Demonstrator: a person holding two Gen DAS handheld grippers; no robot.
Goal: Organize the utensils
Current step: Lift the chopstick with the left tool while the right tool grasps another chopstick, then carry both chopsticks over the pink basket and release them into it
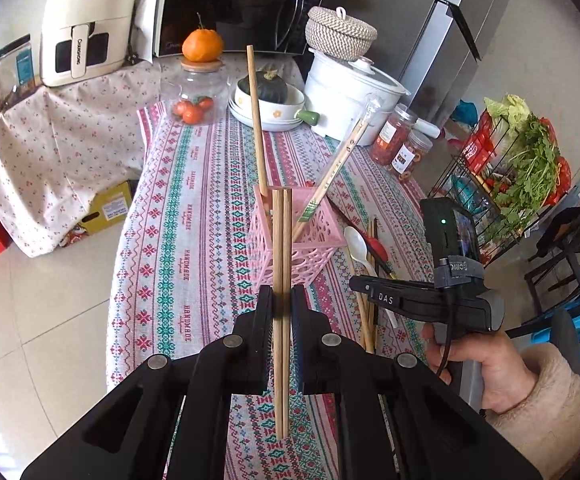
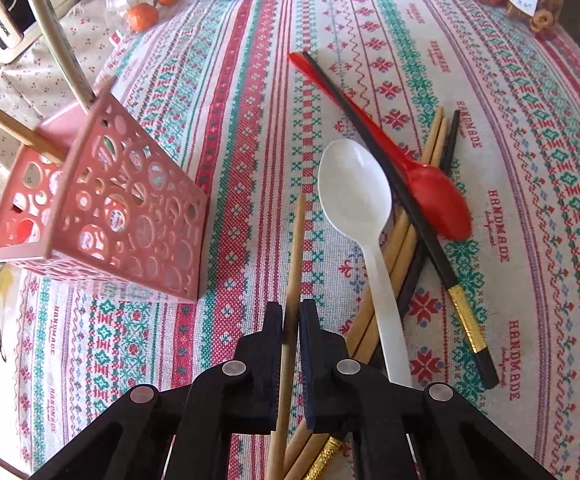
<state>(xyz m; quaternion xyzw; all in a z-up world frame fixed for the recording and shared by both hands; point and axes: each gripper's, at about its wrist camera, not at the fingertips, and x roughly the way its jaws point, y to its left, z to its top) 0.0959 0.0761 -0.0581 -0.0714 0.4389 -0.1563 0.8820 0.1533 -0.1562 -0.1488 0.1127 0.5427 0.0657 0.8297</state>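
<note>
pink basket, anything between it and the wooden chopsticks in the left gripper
Nothing visible blocks the path: the pair of wooden chopsticks clamped in the left gripper hangs before the pink perforated plastic basket, whose open top holds two leaning chopsticks.

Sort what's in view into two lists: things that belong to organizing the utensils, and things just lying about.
Part of the job:
pink holder
chopstick pair in left gripper
single chopstick in right gripper
white spoon
red spoon
black chopsticks

Lying about:
microwave
air fryer
jar of oranges
white pot
</note>
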